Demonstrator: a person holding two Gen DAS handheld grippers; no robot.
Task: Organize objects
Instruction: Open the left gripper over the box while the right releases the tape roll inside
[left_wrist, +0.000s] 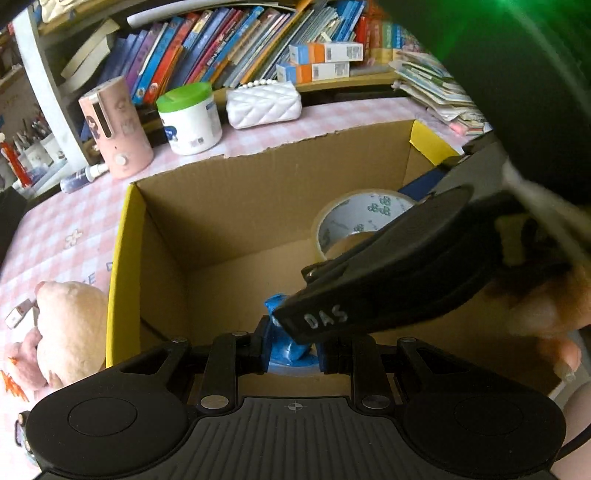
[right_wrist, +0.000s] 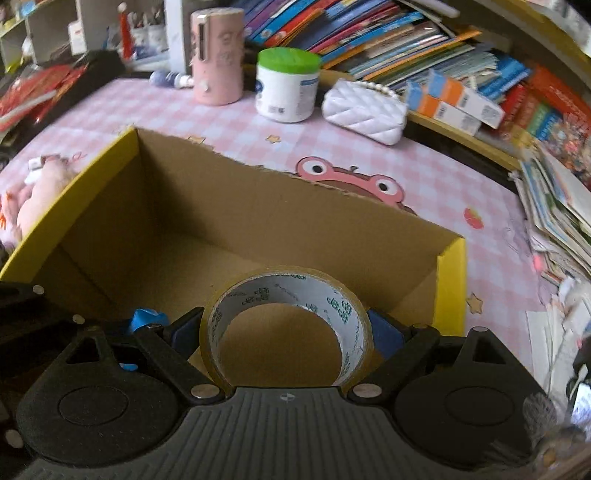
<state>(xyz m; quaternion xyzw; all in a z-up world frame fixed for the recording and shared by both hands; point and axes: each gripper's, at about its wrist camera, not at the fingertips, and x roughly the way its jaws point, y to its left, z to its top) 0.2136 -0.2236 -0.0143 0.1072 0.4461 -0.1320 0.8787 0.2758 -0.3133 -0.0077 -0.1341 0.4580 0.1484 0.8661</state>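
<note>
Presently catalogued, largest first. Bench (right_wrist: 155, 107): pink checked cloth with cartoon print, filling the upper half of the right wrist view.

Cardboard box (right_wrist: 258, 210): open-topped, plain brown corrugated inside, yellow on its outer faces, torn far rim; frame centre.

Right gripper (right_wrist: 286, 332): blue pads clamped on either side of the tape roll (right_wrist: 288, 295), which hangs over the box interior at lower centre. Roll is a smooth, glossy amber ring with a white printed core.

Left gripper (left_wrist: 291, 347): lower centre of the left wrist view, closed on a crumpled blue item (left_wrist: 286, 352), soft-looking; what it is cannot be told.

Pink cylinder (right_wrist: 218, 55), white jar with green lid (right_wrist: 288, 88) and quilted white purse (right_wrist: 364, 110): upper frame, on the bench beyond the box. Plush toy (left_wrist: 70, 325): lower left, just outside the box wall.

Risks, as judged: the roll's slick curved face could slip from the pads and, being round, roll on landing; both grippers crowd the same opening, and the right one lies across the left's path, so they may collide.
</note>
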